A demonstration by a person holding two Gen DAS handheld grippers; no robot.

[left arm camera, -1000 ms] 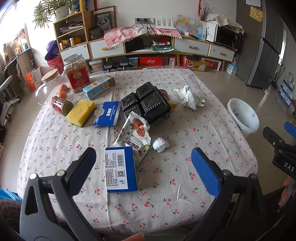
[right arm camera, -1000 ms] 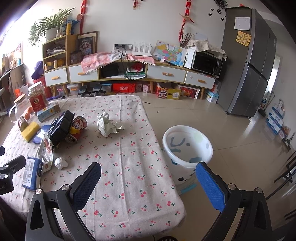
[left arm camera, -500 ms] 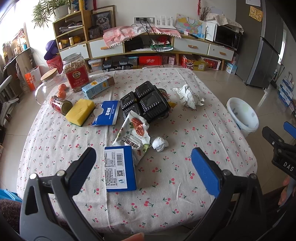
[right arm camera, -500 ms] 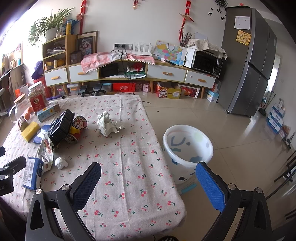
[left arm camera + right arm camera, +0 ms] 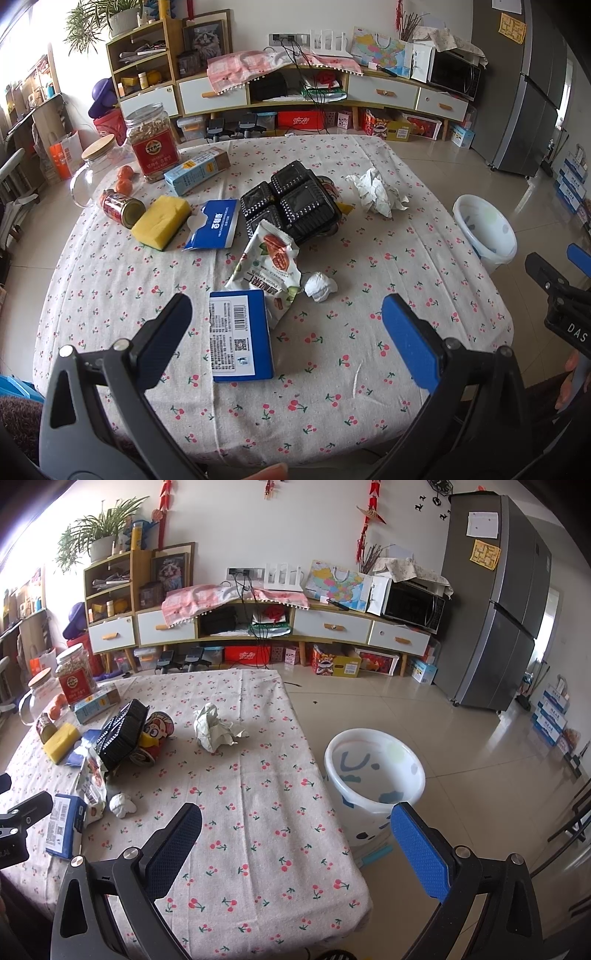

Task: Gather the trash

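We hold both grippers wide open and empty; small paper ball [image 5: 319, 286] lies ahead of left gripper [image 5: 284, 314], nearer than right gripper [image 5: 295, 825].

At the right edge of the left wrist view, the black body of the right gripper [image 5: 565, 310] bears the white letters "DAS", cut off by the frame. The blue box [image 5: 240, 334] at lower centre shows a barcode and a QR code; its small print is too blurred to read.
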